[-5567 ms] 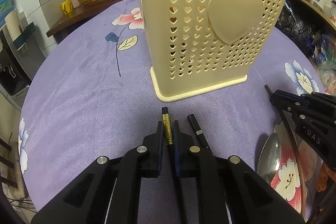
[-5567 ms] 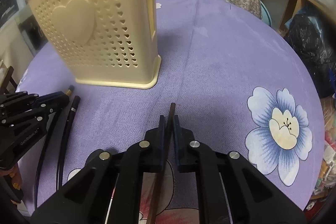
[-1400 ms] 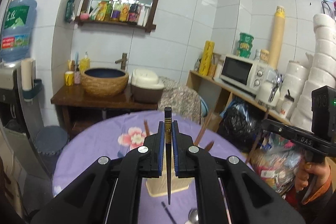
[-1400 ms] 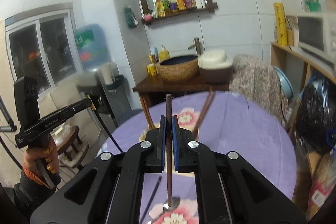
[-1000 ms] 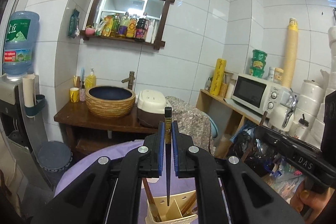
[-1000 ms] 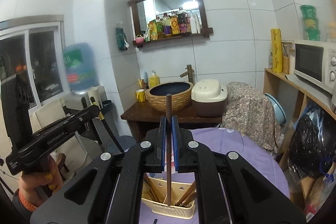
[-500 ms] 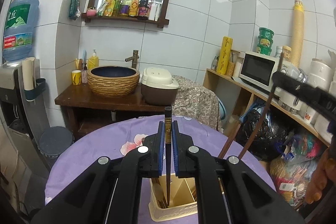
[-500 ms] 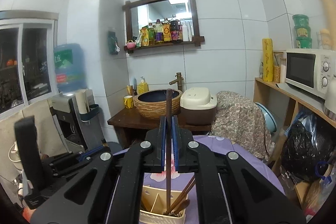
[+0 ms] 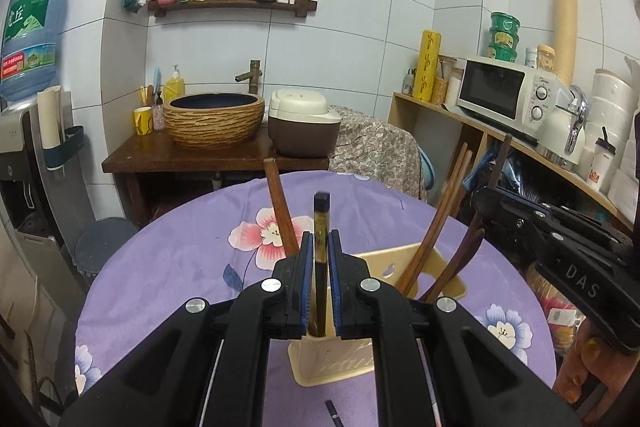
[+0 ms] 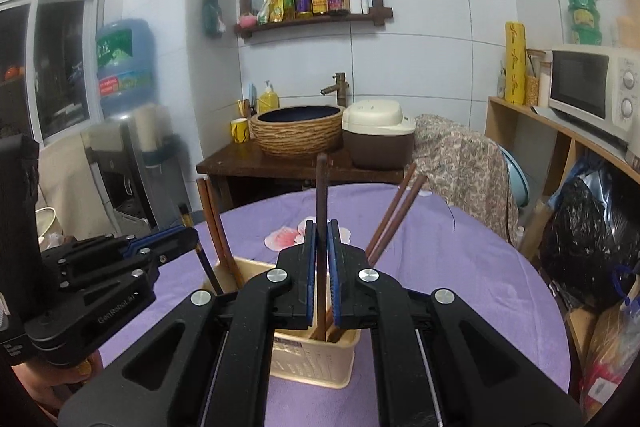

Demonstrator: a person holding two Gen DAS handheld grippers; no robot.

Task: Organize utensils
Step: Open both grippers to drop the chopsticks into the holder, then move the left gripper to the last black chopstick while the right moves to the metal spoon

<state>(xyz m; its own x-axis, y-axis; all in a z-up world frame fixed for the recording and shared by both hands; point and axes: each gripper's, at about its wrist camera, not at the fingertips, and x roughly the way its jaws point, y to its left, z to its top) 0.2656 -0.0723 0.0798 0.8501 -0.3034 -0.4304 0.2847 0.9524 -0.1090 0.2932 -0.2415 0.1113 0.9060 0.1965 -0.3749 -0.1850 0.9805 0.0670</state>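
The left hand-held gripper [image 9: 320,267] is matt black plastic with blue rubbery pads and shiny metal screws. It clamps a glossy dark chopstick [image 9: 321,223] with a gold band. The right hand-held gripper [image 10: 320,267], of the same make, clamps a smooth brown wooden chopstick [image 10: 321,195]. The utensil holder [image 10: 312,351] is cream plastic (perforated, with a slight sheen). The surface wears a matt purple flowered cloth [image 9: 180,247]. The wall tiles [image 9: 400,7] are glossy white.

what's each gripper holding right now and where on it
The left gripper clamps a black chopstick just below its top end. The right gripper clamps a brown chopstick on its upper part.
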